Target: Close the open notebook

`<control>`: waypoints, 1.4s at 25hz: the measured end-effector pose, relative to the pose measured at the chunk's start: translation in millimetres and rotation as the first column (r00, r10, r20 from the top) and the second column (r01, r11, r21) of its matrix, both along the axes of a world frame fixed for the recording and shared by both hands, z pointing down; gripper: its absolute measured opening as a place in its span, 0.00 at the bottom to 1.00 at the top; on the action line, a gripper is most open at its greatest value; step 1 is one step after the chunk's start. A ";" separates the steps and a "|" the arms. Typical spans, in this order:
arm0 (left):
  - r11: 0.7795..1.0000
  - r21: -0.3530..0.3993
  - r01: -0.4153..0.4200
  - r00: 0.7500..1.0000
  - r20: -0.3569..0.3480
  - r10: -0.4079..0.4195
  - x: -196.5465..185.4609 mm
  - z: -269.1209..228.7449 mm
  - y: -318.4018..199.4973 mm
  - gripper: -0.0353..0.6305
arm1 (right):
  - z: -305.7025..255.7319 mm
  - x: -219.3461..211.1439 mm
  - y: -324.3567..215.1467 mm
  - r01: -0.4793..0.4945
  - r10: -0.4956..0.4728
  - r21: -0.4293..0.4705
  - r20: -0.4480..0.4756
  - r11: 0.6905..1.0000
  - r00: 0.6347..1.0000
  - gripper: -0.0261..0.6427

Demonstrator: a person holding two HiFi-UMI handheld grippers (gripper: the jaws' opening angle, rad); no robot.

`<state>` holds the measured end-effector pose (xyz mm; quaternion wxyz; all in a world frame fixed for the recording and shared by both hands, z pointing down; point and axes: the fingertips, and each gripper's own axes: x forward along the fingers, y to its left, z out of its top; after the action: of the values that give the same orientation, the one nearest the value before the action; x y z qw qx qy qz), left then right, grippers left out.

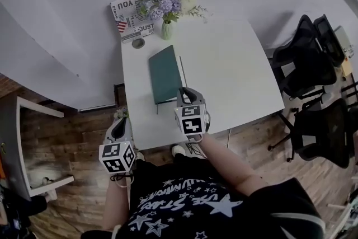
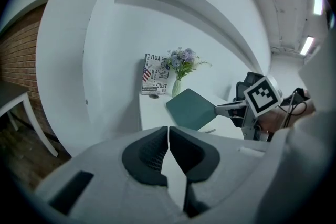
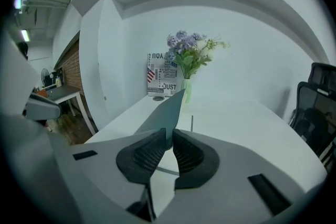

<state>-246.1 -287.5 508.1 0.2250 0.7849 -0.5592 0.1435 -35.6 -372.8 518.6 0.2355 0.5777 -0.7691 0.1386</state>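
Green cover (image 3: 168,110) of the notebook (image 1: 165,74) is best swung in an arc about the spine rather than dragged flat, so that the pages are not creased and the book is not slid over the table (image 1: 240,81). The grip should be kept at the very corner and only let go once the cover is lying nearly flat, or it will be dropped with a slap. Which long edge is the spine cannot be told surely from these views, so the swing should be led by the way the cover gives. The notebook is placed on the left half of the white table, its long side running away from the person, on the near side of the vase (image 1: 167,29). From the left gripper view the cover is seen tilted up off the tabletop at its near end. The right gripper (image 3: 169,135) is held at the near right corner of the book, its jaws only a sliver apart, and the cover's corner is pinched between the pads, the sheet rising edge-on out of the gap. Nothing else is touched by it. The left gripper (image 2: 168,131) is kept off the table's near left edge, over the wooden floor (image 1: 72,137), with its jaws brought together and nothing held between them.
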 end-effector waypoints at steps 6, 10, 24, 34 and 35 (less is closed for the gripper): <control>0.998 -0.021 0.065 0.998 0.025 -0.064 27.6 13.2 20.0 0.09 | 26.2 20.6 -2.8 0.063 -0.062 -0.050 0.032 0.997 0.998 0.12; 0.996 -0.037 0.083 0.996 0.038 -0.082 36.4 18.8 36.7 0.09 | 34.1 26.8 -3.1 0.084 -0.081 -0.060 0.047 0.995 0.996 0.15; 0.981 -0.023 0.191 0.981 0.045 -0.190 32.6 9.3 95.6 0.09 | 30.2 60.5 11.9 0.073 -0.074 -0.027 -0.028 0.997 0.997 0.17; 0.932 0.075 0.355 0.934 0.025 -0.357 5.5 -31.0 184.3 0.09 | -32.5 15.9 58.7 0.205 -0.206 0.138 -0.009 0.969 0.979 0.04; 0.926 0.082 0.370 0.928 0.017 -0.372 3.9 -33.6 193.1 0.09 | -37.6 10.3 66.7 0.224 -0.224 0.147 -0.012 0.964 0.974 0.04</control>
<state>-242.1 -94.4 474.5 0.2082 0.6708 -0.7062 0.0893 -25.2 -306.0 481.0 0.2043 0.5025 -0.8382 0.0555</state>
